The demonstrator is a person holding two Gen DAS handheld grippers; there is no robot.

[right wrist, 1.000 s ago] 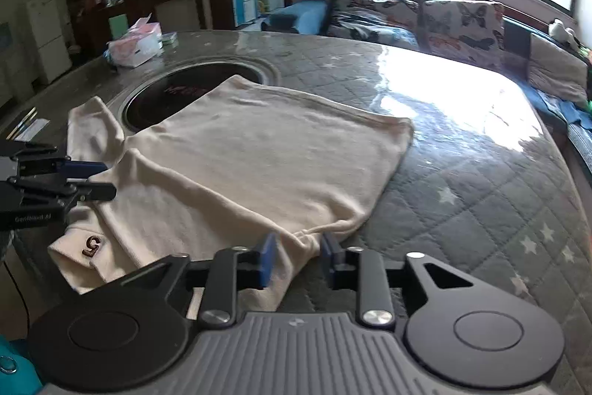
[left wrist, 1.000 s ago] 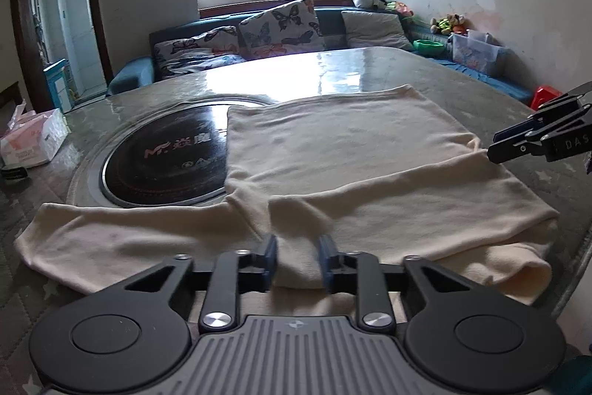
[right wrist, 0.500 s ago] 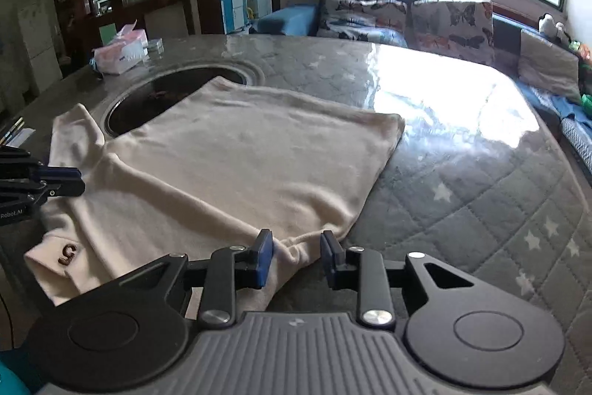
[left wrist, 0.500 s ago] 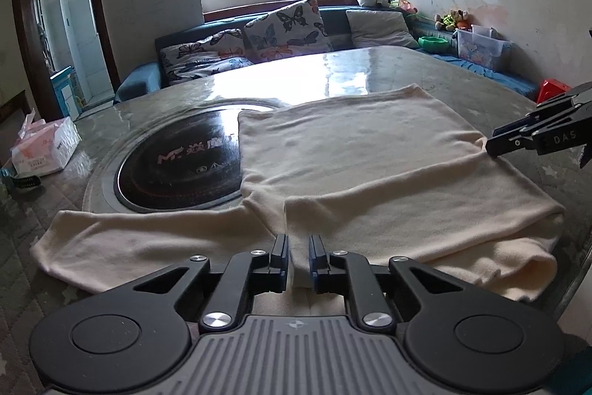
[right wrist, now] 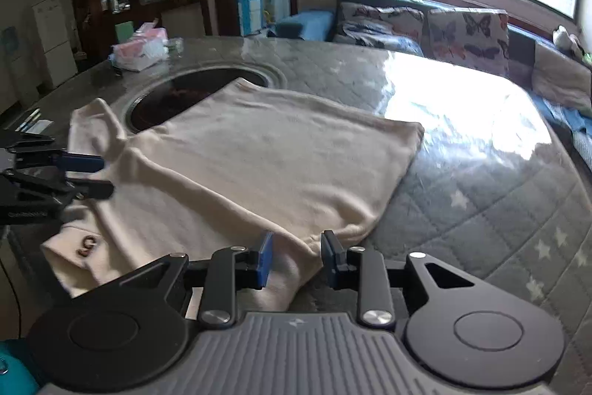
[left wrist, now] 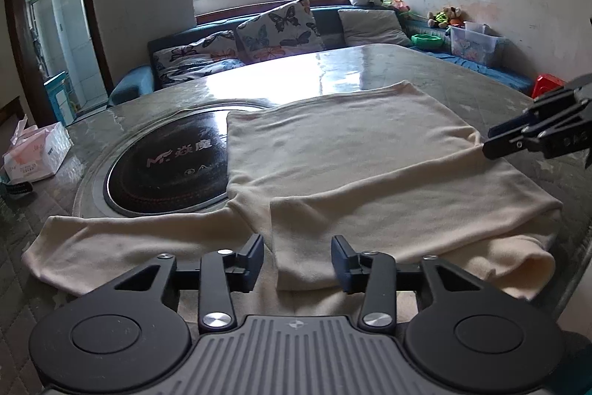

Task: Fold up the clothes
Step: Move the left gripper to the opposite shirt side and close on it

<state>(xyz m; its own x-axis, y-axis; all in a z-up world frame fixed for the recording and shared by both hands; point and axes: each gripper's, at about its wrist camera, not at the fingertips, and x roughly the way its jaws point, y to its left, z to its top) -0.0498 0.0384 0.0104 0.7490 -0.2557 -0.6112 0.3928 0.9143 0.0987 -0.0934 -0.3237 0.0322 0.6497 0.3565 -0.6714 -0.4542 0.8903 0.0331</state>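
While left claw opens over cream garment, right claw pinches it, tissue box nearby.

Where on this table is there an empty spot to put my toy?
The far side of the table, between the cream shirt and the sofa, is bare, as is the starry stretch on the shirt's window side. It's crowded near the tissue box and round black cooktop.
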